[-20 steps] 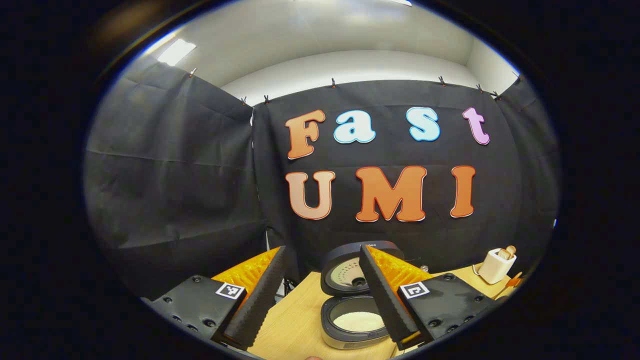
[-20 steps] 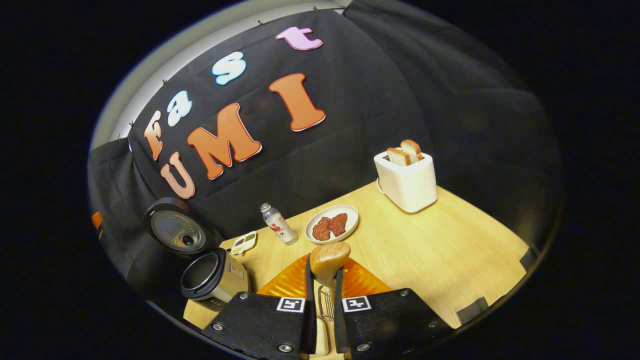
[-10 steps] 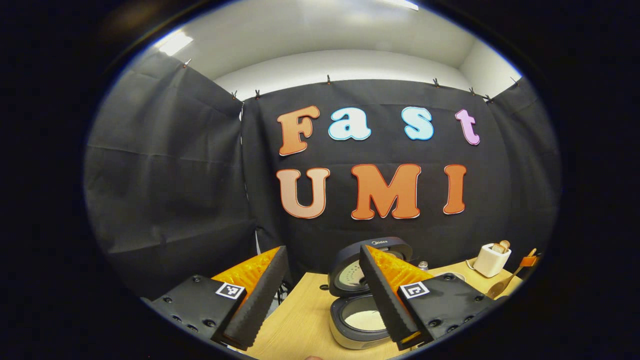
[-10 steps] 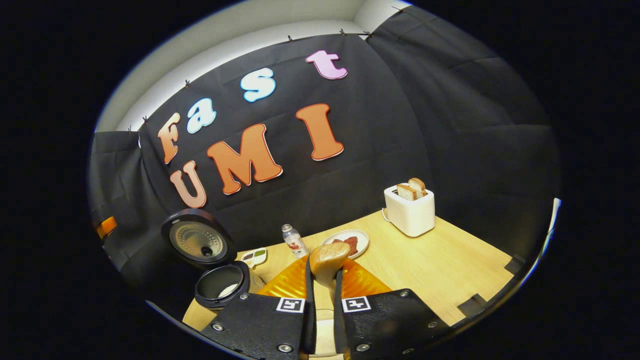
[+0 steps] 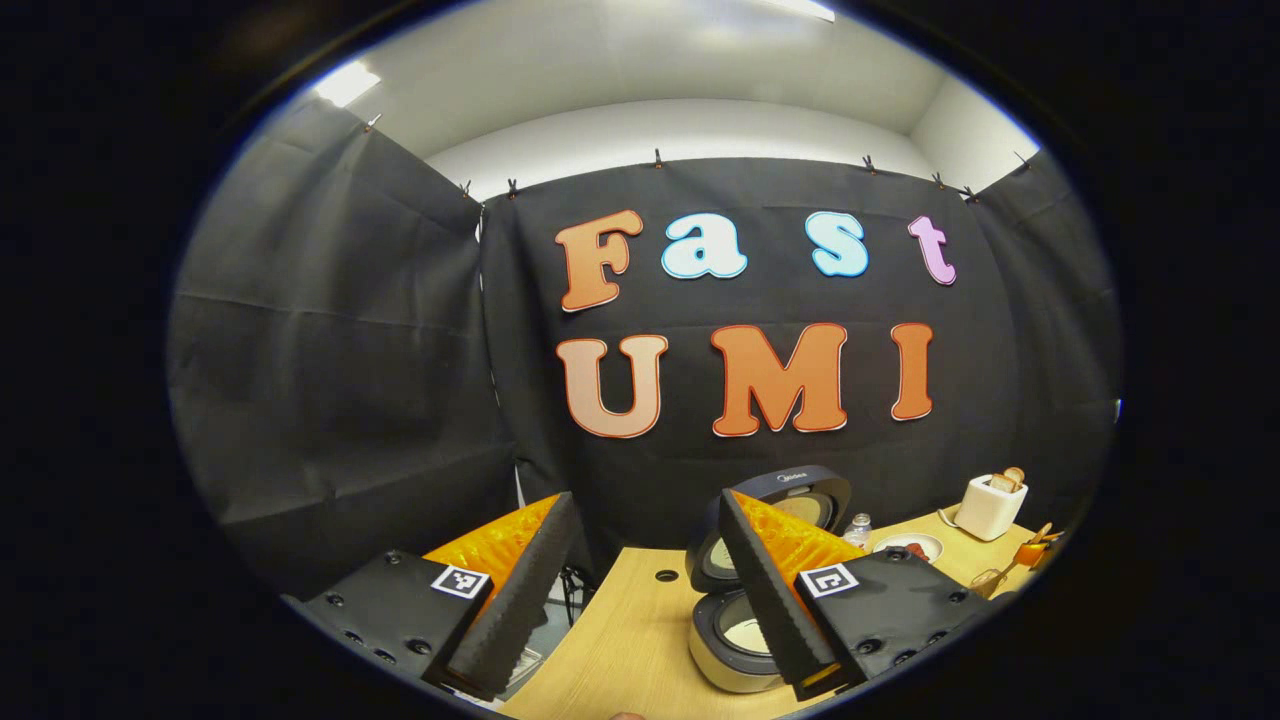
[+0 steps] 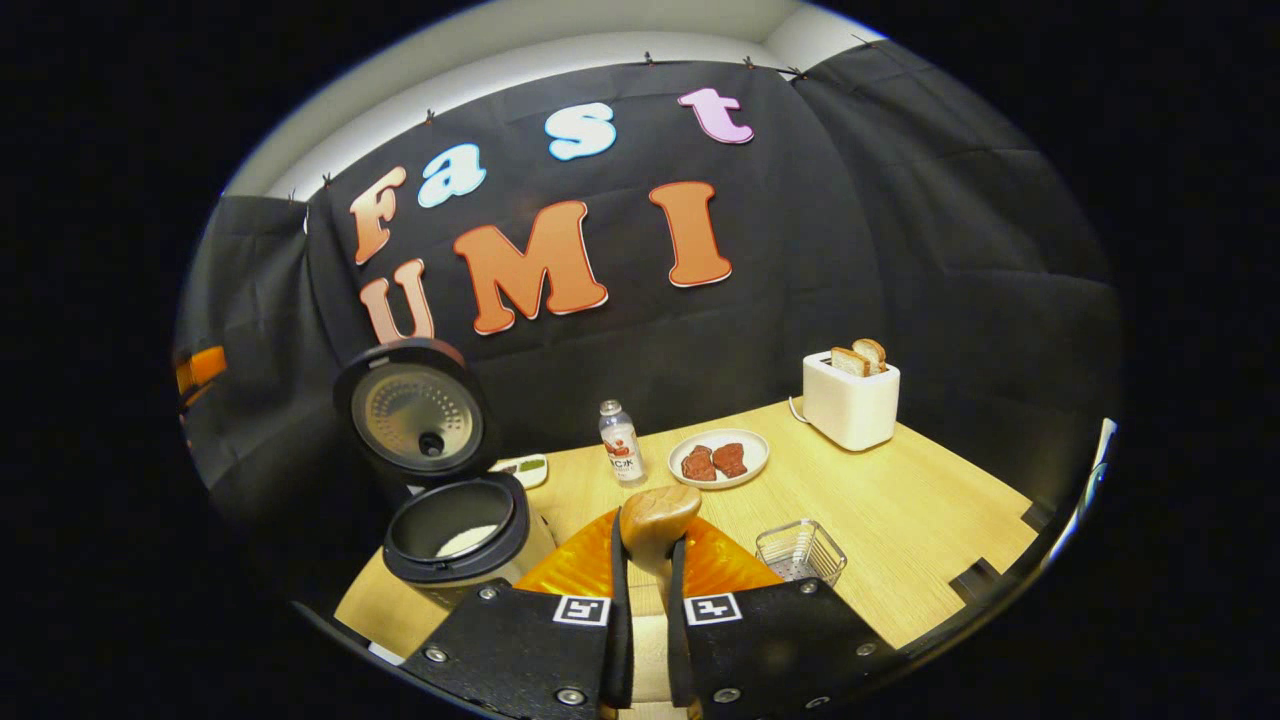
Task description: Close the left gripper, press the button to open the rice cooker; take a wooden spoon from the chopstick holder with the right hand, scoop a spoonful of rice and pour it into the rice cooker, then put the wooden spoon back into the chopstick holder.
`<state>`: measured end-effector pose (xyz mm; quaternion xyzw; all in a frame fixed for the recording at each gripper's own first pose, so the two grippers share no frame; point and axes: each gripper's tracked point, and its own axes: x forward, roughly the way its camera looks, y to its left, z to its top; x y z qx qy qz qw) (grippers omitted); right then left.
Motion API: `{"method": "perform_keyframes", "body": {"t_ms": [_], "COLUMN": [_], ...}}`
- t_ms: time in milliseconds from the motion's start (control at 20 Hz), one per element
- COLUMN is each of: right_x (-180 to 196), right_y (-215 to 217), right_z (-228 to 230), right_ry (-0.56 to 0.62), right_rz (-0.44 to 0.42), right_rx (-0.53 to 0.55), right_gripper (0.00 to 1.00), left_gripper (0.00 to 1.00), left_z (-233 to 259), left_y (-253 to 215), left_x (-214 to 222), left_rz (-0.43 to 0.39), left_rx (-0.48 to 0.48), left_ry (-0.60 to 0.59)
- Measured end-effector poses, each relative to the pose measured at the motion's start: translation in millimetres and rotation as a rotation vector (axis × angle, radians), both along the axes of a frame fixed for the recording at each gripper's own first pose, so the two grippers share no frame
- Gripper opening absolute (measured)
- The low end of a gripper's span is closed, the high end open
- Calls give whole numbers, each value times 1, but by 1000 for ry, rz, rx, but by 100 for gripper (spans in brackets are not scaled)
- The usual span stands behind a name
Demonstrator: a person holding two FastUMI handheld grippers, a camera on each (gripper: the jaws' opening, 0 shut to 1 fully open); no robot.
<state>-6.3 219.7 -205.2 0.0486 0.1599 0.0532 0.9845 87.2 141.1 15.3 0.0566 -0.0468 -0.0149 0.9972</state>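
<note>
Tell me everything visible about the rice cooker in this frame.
The rice cooker stands on the wooden table with its round lid hinged up and back, nearly upright. The lid's inner face is a pale perforated metal plate with a dark hole near its lower edge. The body looks light-coloured with a dark rim around the pot, and white rice lies in the bottom. Nothing touches it; the right gripper holds the wooden spoon beside it.

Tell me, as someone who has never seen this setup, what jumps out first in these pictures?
The rice cooker on the table's left side, its round lid flipped up and white rice showing in the pot. Next, the right claw up close, clamped on a wooden spoon whose bowl pokes up between its fingers. Farther back stands a white toaster with bread, a plate of meat before it.
</note>
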Motion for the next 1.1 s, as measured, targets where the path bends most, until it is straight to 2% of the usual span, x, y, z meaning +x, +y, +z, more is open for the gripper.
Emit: {"method": "perform_keyframes", "body": {"t_ms": [400,500,650,750,950,1100], "right_x": [1,0,2,4,8,6], "right_y": [5,5,10,15,9,21], "right_z": [-62,-70,-74,-84,-84,-85], "right_ry": [58,61,45,67,75,95], "right_rz": [-41,-50,-35,-32,-88,-79], "right_rx": [-218,-236,-209,-127,13,109], "right_gripper": [13,13,13,13,13,13], "left_gripper": [97,97,97,97,97,97], "left_z": [-9,-11,-15,-18,-21,-19], "left_y": [17,19,19,20,22,21], "left_x": [2,3,3,4,5,5], "left_rz": [10,14,19,23,35,36], "left_rx": [31,33,27,22,28,28], "left_ry": [23,28,34,39,49,49]}}
